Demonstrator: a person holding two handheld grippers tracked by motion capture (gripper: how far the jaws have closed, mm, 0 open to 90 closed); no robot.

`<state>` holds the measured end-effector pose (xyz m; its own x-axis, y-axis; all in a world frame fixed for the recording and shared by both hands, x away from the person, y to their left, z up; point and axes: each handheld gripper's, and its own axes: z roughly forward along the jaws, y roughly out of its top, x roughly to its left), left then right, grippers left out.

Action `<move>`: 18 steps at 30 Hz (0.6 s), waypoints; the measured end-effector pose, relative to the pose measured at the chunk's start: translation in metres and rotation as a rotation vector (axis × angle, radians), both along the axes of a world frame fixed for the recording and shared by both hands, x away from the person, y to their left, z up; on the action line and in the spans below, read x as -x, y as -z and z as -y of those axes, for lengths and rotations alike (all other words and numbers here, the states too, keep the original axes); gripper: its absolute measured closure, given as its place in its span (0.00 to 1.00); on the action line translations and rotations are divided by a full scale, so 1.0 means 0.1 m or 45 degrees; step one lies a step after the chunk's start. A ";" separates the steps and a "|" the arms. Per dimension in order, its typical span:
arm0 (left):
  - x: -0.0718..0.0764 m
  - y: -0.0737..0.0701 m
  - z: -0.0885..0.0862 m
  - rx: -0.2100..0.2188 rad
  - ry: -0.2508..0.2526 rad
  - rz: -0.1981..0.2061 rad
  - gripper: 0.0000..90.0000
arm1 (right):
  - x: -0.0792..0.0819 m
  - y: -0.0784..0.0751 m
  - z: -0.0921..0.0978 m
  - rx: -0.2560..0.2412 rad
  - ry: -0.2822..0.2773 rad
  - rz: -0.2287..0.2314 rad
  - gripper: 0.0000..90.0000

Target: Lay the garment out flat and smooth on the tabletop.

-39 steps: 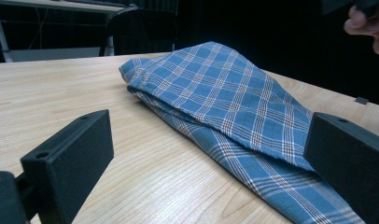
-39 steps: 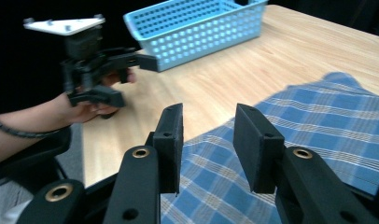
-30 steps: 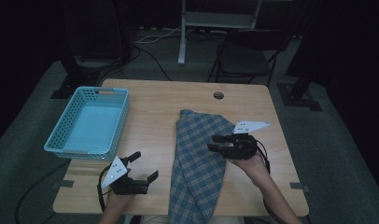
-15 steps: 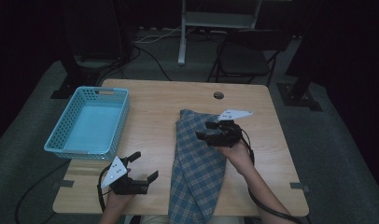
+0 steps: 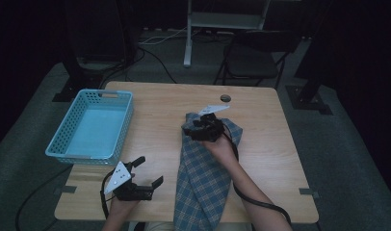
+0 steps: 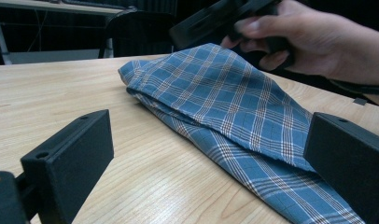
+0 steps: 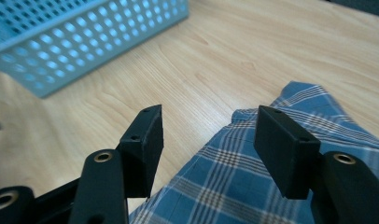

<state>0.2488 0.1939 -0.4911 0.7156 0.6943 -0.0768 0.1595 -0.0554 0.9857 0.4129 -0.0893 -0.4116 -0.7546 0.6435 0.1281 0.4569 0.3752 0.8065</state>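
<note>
Evidently the work in hand is taking up the plaid cloth, which lies folded in a long strip down the middle of the counter, its near end hanging over the person's edge. The far end is bunched, and the right tongs hover just over its far left corner, probably to pinch a layer there. Seen along their own jaws, the right tongs stand wide apart, holding nothing. The left tongs rest near the front edge, beside the cloth, also spread wide and empty, likely waiting. A blue basket sits at the left, well apart.
</note>
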 end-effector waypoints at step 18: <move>0.00 0.00 0.00 -0.001 0.001 0.003 0.02 | -0.20 0.54 -0.44 0.356 0.081 -0.004 0.43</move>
<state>0.2486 0.1936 -0.4912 0.7162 0.6939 -0.0748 0.1572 -0.0559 0.9860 0.4327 -0.0455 -0.4659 -0.7115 0.7002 -0.0588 0.4887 0.5532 0.6747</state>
